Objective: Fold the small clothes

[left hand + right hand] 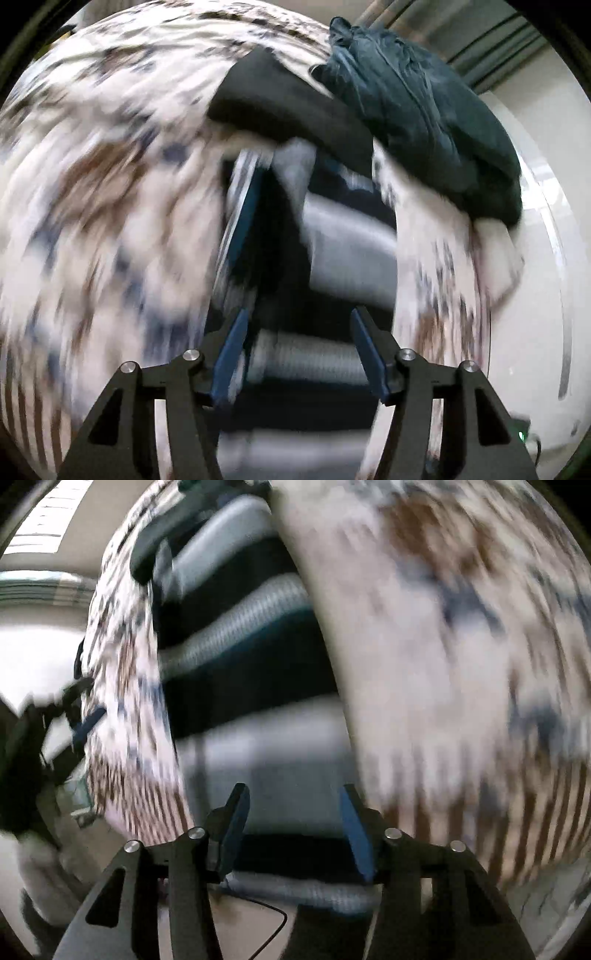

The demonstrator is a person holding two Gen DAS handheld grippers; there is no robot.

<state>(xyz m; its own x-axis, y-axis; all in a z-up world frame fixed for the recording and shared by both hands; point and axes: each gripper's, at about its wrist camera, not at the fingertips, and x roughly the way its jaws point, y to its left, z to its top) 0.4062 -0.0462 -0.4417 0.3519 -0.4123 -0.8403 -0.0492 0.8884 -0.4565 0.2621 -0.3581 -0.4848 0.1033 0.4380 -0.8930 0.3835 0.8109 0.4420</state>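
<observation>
Black-and-grey striped knit garment [343,236] sits right ahead of both your claws, lying on the white bedsheet with brown and blue blotchy print [110,206], which bunches up on either side of it (heavy motion blur, edges unclear). Your left claw [297,354] has jaws spread wide, blue pads either side of the stripes, nothing pinched. Your right claw [295,830] is also spread apart over the same striped fabric [240,627], not clamping anything visible. Beyond the striped piece in the left view: a folded black cloth [280,107] touching a crumpled dark teal garment [424,110] just beside it, on the sheet's far edge. Thin black cable [273,926] under the right claw.
</observation>
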